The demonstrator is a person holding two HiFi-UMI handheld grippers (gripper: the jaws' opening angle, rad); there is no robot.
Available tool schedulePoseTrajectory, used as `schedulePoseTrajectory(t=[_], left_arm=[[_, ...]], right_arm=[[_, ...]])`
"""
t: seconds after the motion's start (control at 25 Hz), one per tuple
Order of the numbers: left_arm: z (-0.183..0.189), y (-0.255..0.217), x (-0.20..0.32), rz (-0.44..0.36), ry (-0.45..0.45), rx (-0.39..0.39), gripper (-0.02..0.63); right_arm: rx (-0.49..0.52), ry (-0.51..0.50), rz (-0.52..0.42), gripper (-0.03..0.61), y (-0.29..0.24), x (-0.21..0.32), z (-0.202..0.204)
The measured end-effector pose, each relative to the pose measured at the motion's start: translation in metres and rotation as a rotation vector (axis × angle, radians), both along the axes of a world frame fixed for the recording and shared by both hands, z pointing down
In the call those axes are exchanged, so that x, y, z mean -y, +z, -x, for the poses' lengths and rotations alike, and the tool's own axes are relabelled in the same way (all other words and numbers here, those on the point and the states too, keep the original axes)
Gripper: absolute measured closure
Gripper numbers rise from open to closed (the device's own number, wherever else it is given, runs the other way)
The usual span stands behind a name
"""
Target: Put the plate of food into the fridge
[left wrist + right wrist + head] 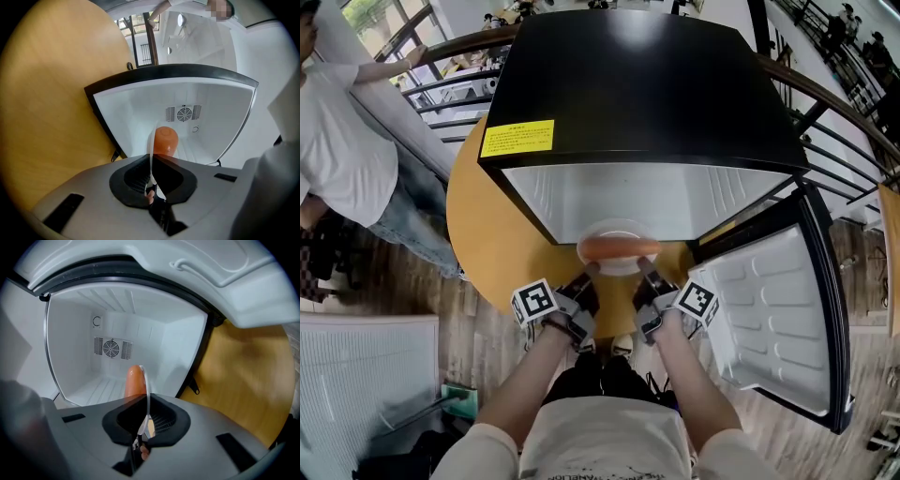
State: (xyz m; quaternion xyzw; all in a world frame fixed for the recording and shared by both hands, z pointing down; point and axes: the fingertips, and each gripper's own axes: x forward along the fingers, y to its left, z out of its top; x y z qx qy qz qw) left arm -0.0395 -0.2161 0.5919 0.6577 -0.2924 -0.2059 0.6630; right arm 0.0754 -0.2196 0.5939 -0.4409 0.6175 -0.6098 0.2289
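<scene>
The fridge [647, 192] stands open. Left claw [589, 271] and right claw [645, 269] each pinch the plate [617, 228] rim. The sausage [619, 247] sits at the threshold, apparently not yet set inside.

A round yellow bench [483, 225] stands on a plank floor [487, 347]. A dark railing [825, 101] curves at 2 o'clock; a white-shirted person [337, 150] stands at 9 o'clock.

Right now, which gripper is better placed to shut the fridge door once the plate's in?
Right. Both grip the plate, but the open door hangs beside the right gripper; the left gripper is across the plate from it.
</scene>
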Motion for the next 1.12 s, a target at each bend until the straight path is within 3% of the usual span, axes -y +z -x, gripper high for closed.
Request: schedulePoseTrajectory(t=[0.64, 1.12], left_arm=[[0.001, 0.035, 0.043, 0.032, -0.112, 0.002, 0.581], [-0.003, 0.052, 0.076, 0.037, -0.138, 0.016, 0.581]], right_arm=[[-0.052, 0.114, 0.020, 0.541, 0.034, 0.048, -0.004], [-0.071, 0.183, 0.037, 0.541, 0.051, 0.078, -0.009]])
